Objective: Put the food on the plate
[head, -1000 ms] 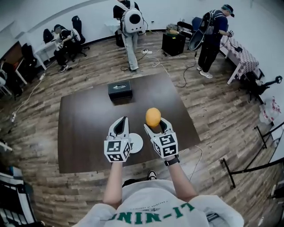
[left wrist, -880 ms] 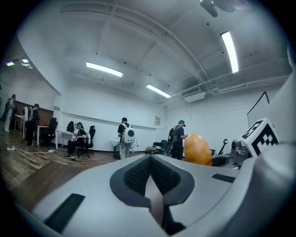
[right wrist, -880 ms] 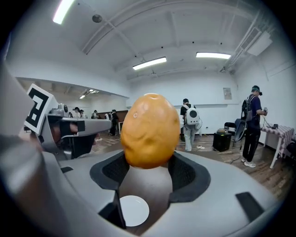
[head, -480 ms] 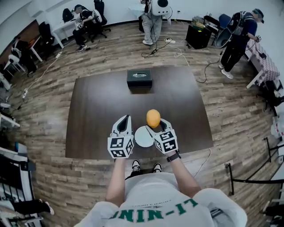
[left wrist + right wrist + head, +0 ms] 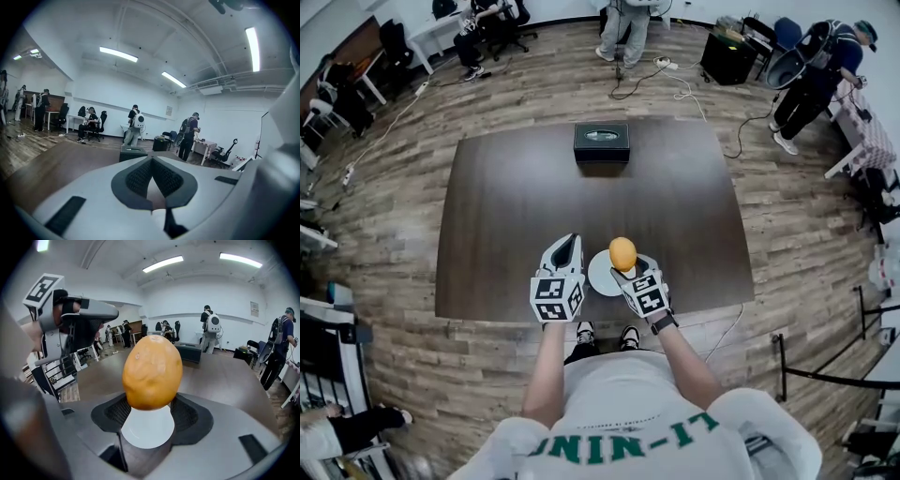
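Note:
An orange-yellow oval fruit is clamped between the jaws of my right gripper. It hangs just over a small white plate near the front edge of the dark table. In the right gripper view the fruit fills the centre, with the plate showing right beneath it. My left gripper sits to the left of the plate, its jaws shut and empty. The left gripper's closed pads point level across the table.
A black tissue box stands at the far side of the table, also seen as the box. Several people, chairs and desks are spread around the room, and cables lie on the wooden floor. The left gripper's body shows at the left of the right gripper view.
Both grippers have dropped lower and drawn toward the table's front edge. The fruit, earlier beyond and to the right of the plate, now hangs over it.

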Motion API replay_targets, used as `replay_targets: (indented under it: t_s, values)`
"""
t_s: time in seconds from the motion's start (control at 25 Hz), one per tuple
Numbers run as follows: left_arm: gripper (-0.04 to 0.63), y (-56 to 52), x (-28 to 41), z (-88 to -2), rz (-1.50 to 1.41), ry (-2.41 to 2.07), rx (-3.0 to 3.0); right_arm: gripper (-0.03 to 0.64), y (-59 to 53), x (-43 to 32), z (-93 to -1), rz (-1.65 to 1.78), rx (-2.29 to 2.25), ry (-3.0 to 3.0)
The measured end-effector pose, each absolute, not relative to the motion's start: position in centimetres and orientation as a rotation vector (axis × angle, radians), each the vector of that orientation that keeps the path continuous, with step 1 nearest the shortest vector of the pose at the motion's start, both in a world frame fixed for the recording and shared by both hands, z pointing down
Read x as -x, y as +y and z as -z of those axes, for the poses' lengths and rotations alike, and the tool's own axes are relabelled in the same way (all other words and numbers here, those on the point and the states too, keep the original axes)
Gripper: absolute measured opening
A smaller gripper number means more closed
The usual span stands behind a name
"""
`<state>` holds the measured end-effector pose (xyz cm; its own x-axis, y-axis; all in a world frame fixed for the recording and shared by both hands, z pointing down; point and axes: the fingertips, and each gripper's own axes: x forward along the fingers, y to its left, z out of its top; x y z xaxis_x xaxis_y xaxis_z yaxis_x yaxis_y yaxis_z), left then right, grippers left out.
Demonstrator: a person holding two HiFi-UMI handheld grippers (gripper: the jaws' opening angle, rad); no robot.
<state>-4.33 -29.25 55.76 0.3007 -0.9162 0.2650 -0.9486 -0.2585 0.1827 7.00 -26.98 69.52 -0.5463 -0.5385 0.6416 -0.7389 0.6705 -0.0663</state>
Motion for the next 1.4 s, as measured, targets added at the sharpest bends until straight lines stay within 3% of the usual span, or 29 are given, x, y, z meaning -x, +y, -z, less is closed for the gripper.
replay_targets:
  t_s: [0.56,1.4]
  values:
    - [0.011,-29.3,4.5,-58.2,-0.212,-1.666,-2.244,0.275,-24.6,-6.8,-78.7,-0.556,-0.848,-2.129]
    - [0.011,-27.6,7.8,-58.5,-0.220,-1.737,-2.180,0.275,-21.3,-6.3,-82.9,-0.734,-0.700,-1.891]
